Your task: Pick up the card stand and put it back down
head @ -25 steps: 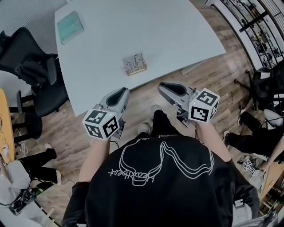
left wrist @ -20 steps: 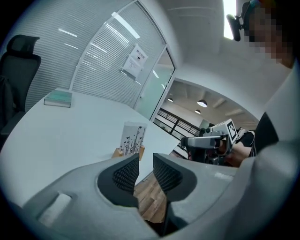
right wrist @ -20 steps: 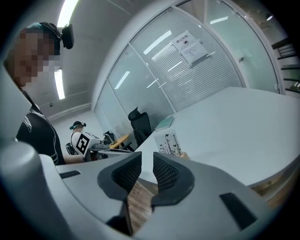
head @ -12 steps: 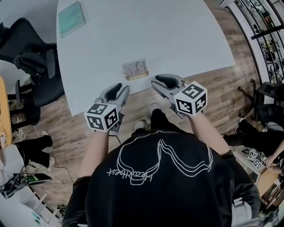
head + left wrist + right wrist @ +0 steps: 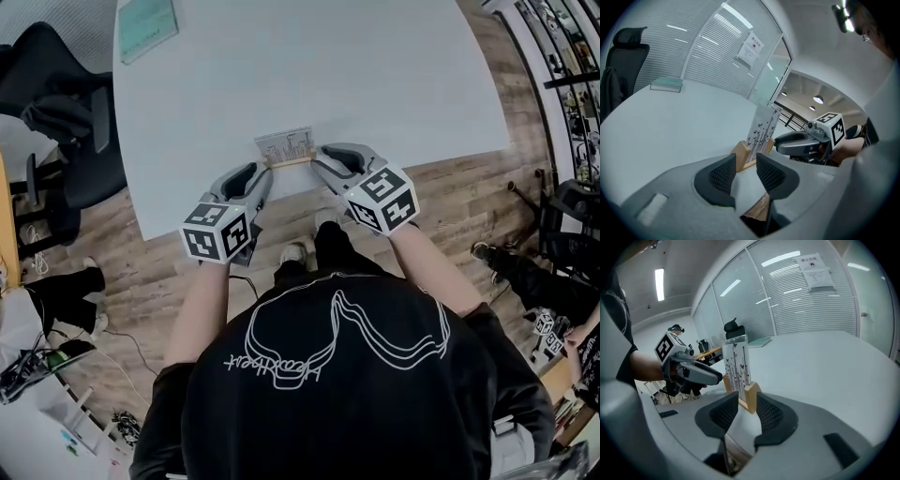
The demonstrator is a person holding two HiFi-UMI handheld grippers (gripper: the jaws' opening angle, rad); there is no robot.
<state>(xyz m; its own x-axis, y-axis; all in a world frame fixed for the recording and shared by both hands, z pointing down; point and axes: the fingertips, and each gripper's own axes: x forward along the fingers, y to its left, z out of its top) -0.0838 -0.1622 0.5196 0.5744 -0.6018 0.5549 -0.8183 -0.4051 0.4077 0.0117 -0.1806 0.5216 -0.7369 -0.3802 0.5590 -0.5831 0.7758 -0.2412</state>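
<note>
The far side of the bench (image 5: 394, 56) and the green book (image 5: 146, 26) are cut off by the top edge of the head view. The black chair (image 5: 56, 112) is cut off on the left. The marks on the card stand (image 5: 285, 147) are too small to read. The left tool (image 5: 263, 172) and right tool (image 5: 321, 157) hide their own tips there. Their jaws have just been opening, with nothing squeezed between them. In both gripper views a jaw covers part of the stand's wood foot.

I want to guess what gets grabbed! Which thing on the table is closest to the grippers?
The card stand, a wooden base with an upright card, sits just in front of the left gripper and right gripper. The teal book lies far off.
</note>
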